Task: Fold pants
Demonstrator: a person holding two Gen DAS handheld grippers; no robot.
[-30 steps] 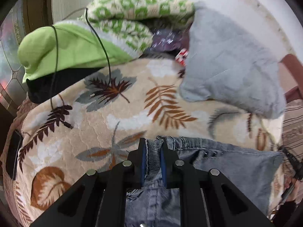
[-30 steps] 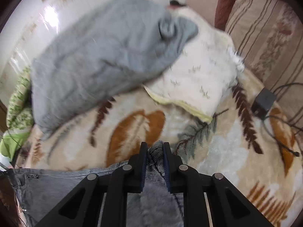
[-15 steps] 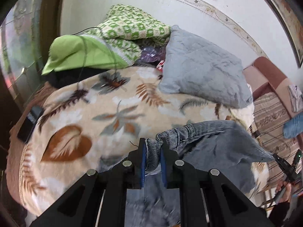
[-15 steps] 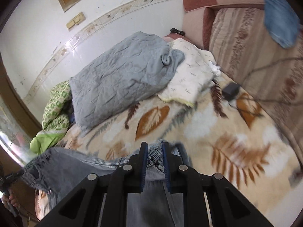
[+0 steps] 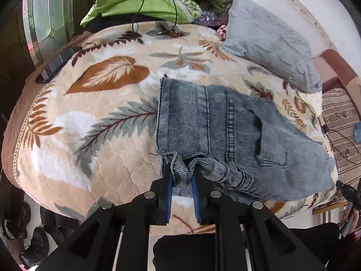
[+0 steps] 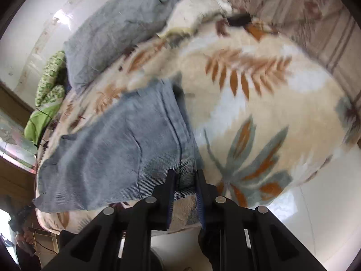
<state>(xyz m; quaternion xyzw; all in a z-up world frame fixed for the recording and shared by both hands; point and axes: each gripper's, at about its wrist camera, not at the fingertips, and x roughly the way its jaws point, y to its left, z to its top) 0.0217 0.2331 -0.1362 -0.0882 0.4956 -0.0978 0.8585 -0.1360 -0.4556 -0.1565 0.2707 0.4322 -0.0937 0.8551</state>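
grey pillow [image 5: 270, 38] beyond jeans [image 5: 225, 131], cable [image 5: 173, 6]

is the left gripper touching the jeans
Touching: in the left wrist view, the left gripper has a fold of the jeans between its opening jaws.

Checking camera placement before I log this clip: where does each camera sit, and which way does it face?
Left wrist: sits on the left gripper, looking down at the folded grey-blue denim pants on the leaf-patterned beige blanket; its black fingers pinch a bunched denim edge, jaws opening.
Right wrist: sits on the right gripper, angled down, blurred; denim lies between its opening jaws.
Shared: the pants, the blanket, the grey quilted pillow.
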